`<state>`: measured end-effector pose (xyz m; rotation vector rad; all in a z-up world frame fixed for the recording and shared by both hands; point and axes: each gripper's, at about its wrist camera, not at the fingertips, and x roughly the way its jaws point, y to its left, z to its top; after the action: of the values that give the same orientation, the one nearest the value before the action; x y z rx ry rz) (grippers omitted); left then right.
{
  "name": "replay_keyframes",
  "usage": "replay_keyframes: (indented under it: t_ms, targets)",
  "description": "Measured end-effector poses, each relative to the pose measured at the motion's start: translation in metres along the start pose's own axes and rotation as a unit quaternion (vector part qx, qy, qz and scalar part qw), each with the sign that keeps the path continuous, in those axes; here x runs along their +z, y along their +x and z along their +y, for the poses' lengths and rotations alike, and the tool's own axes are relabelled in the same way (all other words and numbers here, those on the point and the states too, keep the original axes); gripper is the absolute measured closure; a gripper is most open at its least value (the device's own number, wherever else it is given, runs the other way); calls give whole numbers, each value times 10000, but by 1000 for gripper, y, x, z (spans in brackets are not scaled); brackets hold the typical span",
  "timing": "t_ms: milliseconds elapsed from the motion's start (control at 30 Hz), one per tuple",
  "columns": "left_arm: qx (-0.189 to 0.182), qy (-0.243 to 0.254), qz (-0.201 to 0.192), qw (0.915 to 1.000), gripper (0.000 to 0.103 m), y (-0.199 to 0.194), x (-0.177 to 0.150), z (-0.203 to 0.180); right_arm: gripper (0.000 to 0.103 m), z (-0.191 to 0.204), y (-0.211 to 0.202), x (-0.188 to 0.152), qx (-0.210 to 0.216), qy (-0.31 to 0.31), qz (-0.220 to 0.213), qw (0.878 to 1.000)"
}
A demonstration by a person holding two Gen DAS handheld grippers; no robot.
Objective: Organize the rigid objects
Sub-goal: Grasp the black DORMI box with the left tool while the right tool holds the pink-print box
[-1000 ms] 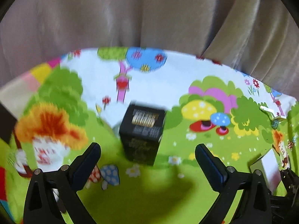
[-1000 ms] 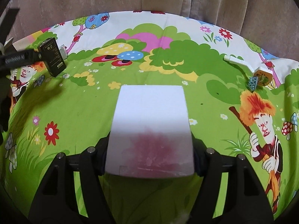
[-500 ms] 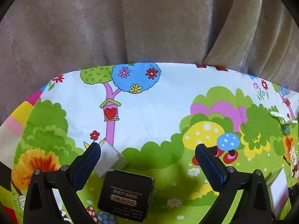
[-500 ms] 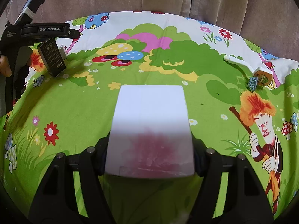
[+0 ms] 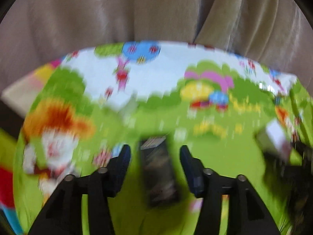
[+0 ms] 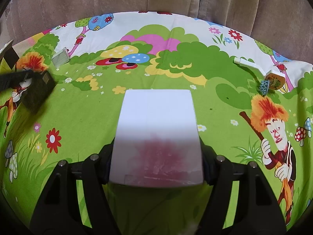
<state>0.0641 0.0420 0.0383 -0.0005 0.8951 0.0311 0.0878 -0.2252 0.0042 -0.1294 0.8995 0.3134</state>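
Note:
The left wrist view is heavily blurred. A black box (image 5: 158,168) lies lengthwise between the fingers of my left gripper (image 5: 155,154), whose jaws are closing; a gap still shows on each side of the box. In the right wrist view the same black box (image 6: 37,92) looks tilted at the far left, with my left gripper's dark body beside it. My right gripper (image 6: 156,156) is shut on a white box with a pink print (image 6: 156,121), held just above the cartoon-print cloth (image 6: 176,74). That white box (image 5: 275,137) also shows at the right of the left wrist view.
A small grey box (image 6: 61,59) lies at the back left. At the back right are a white handled tool (image 6: 246,62), a round printed tin (image 6: 274,79) and a small blue toothed piece (image 6: 264,87). Beige curtains hang behind the table's far edge.
My left gripper has shifted fast and its jaws have narrowed from wide open around the black box, which now lies between them and looks tilted. The right gripper and its white box have not moved.

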Motion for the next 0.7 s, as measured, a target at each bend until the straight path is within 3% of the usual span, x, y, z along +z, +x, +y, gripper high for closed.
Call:
replay_keyframes:
  t_ms: [133,200,300,433,633,667,700]
  targets:
    - [-31,-205,7,9998,36,-10,-27,19,32,0,0,0,1,2,0,10000]
    - [-147,-396,16,9991,25,-9,-25,25,32,0,0,0,0,3,0,10000]
    - [-113,-202,24,9997,24,4,-15,12,32,0,0,0,-1,5,0,10000]
    - [112,-159,422,9989,24,30,-19,-1,32,0,0,0,6,10,0,10000]
    - [185,-235,118,9995,24,22,-31,0,27,-1,2,1,-8,11,16,10000]
    - [184,-258,105,9994,25,23,-30,1,27,-1,2,1,-18,11,20,10000]
    - [212,-315,63,9993,43,23,-30,3,28,-1,2,1,-30,1,15,10000]
